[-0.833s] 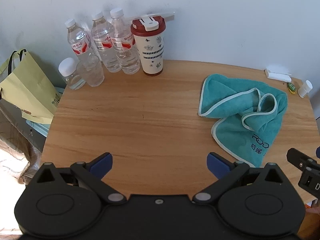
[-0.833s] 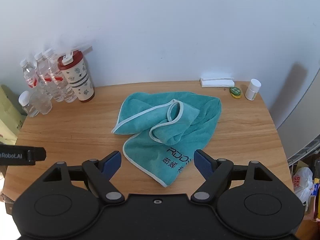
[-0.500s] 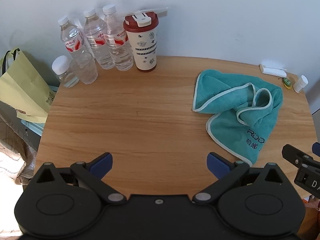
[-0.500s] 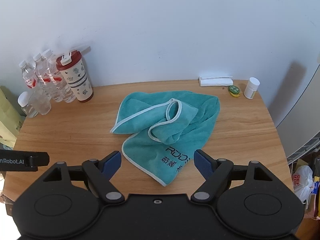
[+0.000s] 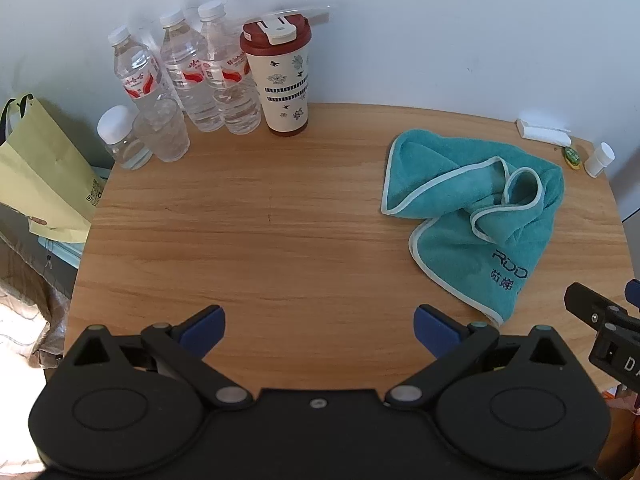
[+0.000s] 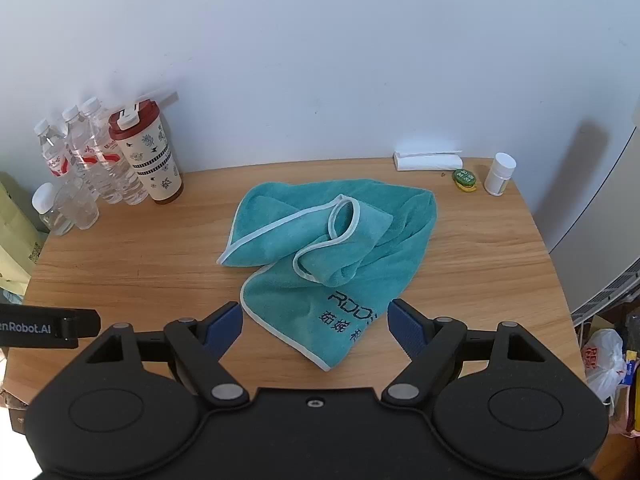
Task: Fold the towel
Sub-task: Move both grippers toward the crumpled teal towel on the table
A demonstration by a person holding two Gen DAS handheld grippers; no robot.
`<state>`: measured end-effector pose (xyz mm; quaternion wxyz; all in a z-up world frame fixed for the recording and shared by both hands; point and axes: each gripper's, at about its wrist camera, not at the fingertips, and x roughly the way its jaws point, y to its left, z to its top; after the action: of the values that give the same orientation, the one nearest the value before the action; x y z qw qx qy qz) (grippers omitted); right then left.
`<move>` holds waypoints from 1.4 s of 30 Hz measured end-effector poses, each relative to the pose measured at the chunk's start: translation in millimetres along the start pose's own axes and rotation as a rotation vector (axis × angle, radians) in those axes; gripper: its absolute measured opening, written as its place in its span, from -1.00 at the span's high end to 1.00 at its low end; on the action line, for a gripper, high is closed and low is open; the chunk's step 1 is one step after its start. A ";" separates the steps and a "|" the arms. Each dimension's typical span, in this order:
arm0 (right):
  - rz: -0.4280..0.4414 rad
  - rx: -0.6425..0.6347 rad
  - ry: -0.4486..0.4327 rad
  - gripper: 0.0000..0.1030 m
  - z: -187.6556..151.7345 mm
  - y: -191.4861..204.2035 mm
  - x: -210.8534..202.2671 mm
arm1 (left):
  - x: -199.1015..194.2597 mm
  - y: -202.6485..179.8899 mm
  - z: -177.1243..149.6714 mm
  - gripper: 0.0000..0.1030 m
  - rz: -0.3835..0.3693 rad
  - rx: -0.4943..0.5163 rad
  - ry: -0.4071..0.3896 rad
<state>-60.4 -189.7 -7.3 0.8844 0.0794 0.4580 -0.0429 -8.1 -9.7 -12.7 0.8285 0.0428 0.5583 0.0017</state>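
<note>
Bottles [image 5: 208, 80] of clear water, lidded cup [image 5: 280, 80], crumpled towel [image 6: 332, 248]

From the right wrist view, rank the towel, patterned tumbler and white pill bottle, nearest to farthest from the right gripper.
1. Towel: straight ahead of the right gripper, its corner between the open jaws.
2. White pill bottle: far right, near the wall.
3. Patterned tumbler: far left; too close to call against the bottle.

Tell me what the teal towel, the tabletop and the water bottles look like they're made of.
Towel: soft plush cloth, probably microfibre, judging by its fuzzy matte nap, with a paler stitched edge binding. Tabletop: wood or a wood-look laminate, with visible grain lines and a smooth low sheen. Water bottles: clear thin plastic, ribbed and see-through, with white caps.
</note>
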 end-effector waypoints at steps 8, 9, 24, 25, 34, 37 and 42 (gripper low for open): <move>-0.006 -0.001 0.001 -0.63 0.7 1.4 0.5 | 1.9 -2.9 8.0 -1.00 0.015 0.005 0.016; -0.007 -0.002 -0.001 -0.63 0.5 1.2 0.4 | 1.4 -3.0 8.6 -1.00 0.016 0.004 0.014; -0.014 -0.007 0.012 -0.63 -0.7 0.3 1.2 | 3.8 -1.6 13.9 -1.00 0.014 0.020 0.032; -0.014 -0.007 0.013 -0.63 -1.1 0.3 1.1 | 3.5 -1.5 13.9 -1.00 0.014 0.020 0.031; -0.019 -0.012 0.018 -0.63 -2.8 1.9 1.0 | 6.1 -1.1 14.1 -1.00 0.013 0.017 0.045; -0.017 -0.015 0.021 -0.63 -3.0 2.3 1.6 | 7.4 0.1 14.3 -1.00 0.010 0.015 0.054; -0.017 -0.010 0.034 -0.63 -3.4 3.0 3.4 | 9.0 2.1 14.4 -1.00 0.001 0.027 0.064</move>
<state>-60.8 -186.1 -11.7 0.8764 0.0720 0.4738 -0.0467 8.8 -8.2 -15.5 0.8095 0.0541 0.5846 -0.0041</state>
